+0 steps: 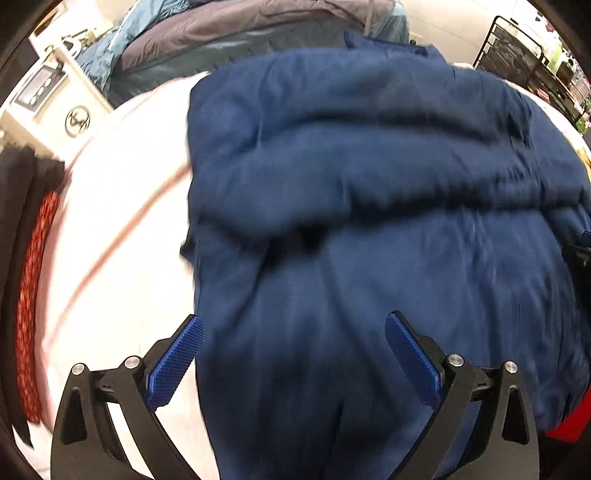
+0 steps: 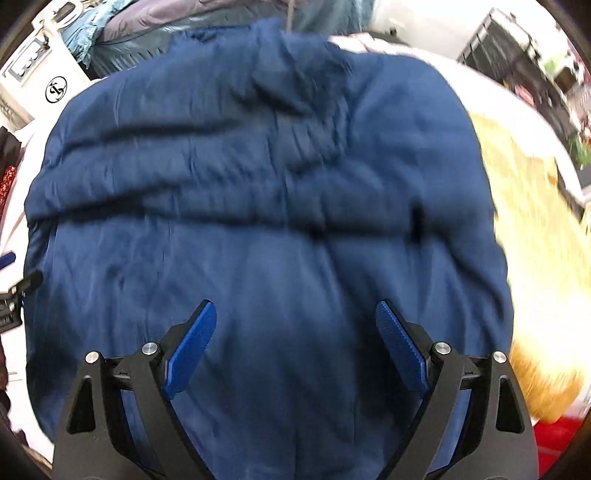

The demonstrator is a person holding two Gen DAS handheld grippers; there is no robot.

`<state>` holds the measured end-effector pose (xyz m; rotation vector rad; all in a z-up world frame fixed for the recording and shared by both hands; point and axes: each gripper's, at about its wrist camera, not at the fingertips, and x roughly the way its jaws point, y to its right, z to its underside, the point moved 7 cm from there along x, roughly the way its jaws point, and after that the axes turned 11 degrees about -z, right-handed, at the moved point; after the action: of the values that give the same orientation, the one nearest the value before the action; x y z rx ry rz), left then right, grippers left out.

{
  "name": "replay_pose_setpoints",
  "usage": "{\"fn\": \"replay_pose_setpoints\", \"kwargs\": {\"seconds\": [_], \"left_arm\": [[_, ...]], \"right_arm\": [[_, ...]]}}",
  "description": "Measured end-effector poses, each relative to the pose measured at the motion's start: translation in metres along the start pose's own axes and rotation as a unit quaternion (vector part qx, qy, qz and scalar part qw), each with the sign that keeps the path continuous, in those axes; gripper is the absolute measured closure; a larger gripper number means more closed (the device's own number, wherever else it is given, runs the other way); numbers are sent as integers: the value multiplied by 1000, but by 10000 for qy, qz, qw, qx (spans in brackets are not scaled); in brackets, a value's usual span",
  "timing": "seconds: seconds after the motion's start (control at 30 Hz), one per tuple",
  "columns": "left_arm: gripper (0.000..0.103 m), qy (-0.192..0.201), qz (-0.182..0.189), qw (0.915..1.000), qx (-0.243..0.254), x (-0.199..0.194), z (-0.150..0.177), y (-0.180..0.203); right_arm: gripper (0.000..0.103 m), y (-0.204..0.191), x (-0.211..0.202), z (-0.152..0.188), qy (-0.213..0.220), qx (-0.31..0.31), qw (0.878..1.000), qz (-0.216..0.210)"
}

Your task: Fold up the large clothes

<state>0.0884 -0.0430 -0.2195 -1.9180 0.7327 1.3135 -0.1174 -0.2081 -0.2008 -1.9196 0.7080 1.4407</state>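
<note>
A large dark blue padded jacket (image 1: 369, 184) lies spread on a pale pink bed surface (image 1: 122, 229), with a sleeve folded across its middle. It fills the right wrist view (image 2: 266, 206) too. My left gripper (image 1: 293, 332) is open and empty, above the jacket's near left edge. My right gripper (image 2: 295, 317) is open and empty, above the jacket's near middle. The left gripper's finger shows at the left edge of the right wrist view (image 2: 7, 258), and the right gripper shows at the right edge of the left wrist view (image 1: 580, 254).
Other blue and grey garments (image 1: 229, 33) are piled behind the jacket. A white box with a round logo (image 1: 66, 110) stands at the far left. A black wire rack (image 1: 532, 66) is at the far right. A yellow cloth (image 2: 532, 258) lies right of the jacket.
</note>
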Motion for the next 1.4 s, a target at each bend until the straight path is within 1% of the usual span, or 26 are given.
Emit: {"fn": "replay_pose_setpoints", "kwargs": {"seconds": [0.1, 0.23, 0.4, 0.47, 0.6, 0.67, 0.73, 0.83, 0.93, 0.97, 1.07, 1.1, 1.17, 1.23, 1.27, 1.33, 1.4], "left_arm": [[6, -149, 129, 9994, -294, -5, 33, -11], [6, -277, 129, 9976, -615, -8, 67, -32], [6, -346, 153, 9950, -923, -11, 103, -63], [8, -401, 205, 9937, -1029, -9, 110, -73], [10, -484, 348, 9900, -1279, -5, 125, -94], [10, -497, 467, 9872, -1441, -5, 131, -102], [10, -511, 652, 9838, -1591, -6, 138, -107], [10, -628, 855, 9787, -1759, -4, 154, -114], [10, -735, 927, 9766, -1798, -4, 161, -112], [10, -764, 928, 9764, -1794, -3, 156, -110], [10, -873, 978, 9754, -1770, 1, 163, -109], [10, -884, 1023, 9750, -1762, 0, 165, -107], [10, -857, 1118, 9747, -1736, -2, 167, -104], [10, -818, 1311, 9730, -1715, -7, 172, -101], [10, -825, 1440, 9714, -1700, -8, 174, -97], [10, -897, 1613, 9695, -1611, -8, 180, -88], [10, -931, 1621, 9707, -1513, -6, 185, -80]], "right_arm": [[16, 5, -3, 25, -88, 118, 9998, -112], [16, 8, -10, 52, -119, 282, 9989, -353], [16, 25, -22, 72, -10, 439, 9984, -364], [16, 39, -28, 78, 62, 561, 9978, -358], [16, 68, -42, 75, 227, 925, 9942, -509], [16, 82, -47, 75, 288, 1160, 9905, -678], [16, 98, -53, 82, 352, 1433, 9843, -970], [16, 113, -56, 92, 422, 1650, 9786, -1156], [16, 120, -57, 102, 413, 1745, 9756, -1263], [16, 121, -58, 104, 401, 1745, 9751, -1306], [16, 123, -59, 109, 413, 1761, 9753, -1271], [16, 125, -62, 110, 484, 1798, 9750, -1216], [16, 134, -75, 108, 817, 1940, 9720, -1046], [16, 143, -82, 107, 966, 2069, 9673, -1103], [16, 147, -82, 108, 931, 2135, 9655, -1162], [16, 152, -72, 111, 670, 2192, 9652, -1262], [16, 155, -59, 118, 412, 2149, 9683, -1205]]}}
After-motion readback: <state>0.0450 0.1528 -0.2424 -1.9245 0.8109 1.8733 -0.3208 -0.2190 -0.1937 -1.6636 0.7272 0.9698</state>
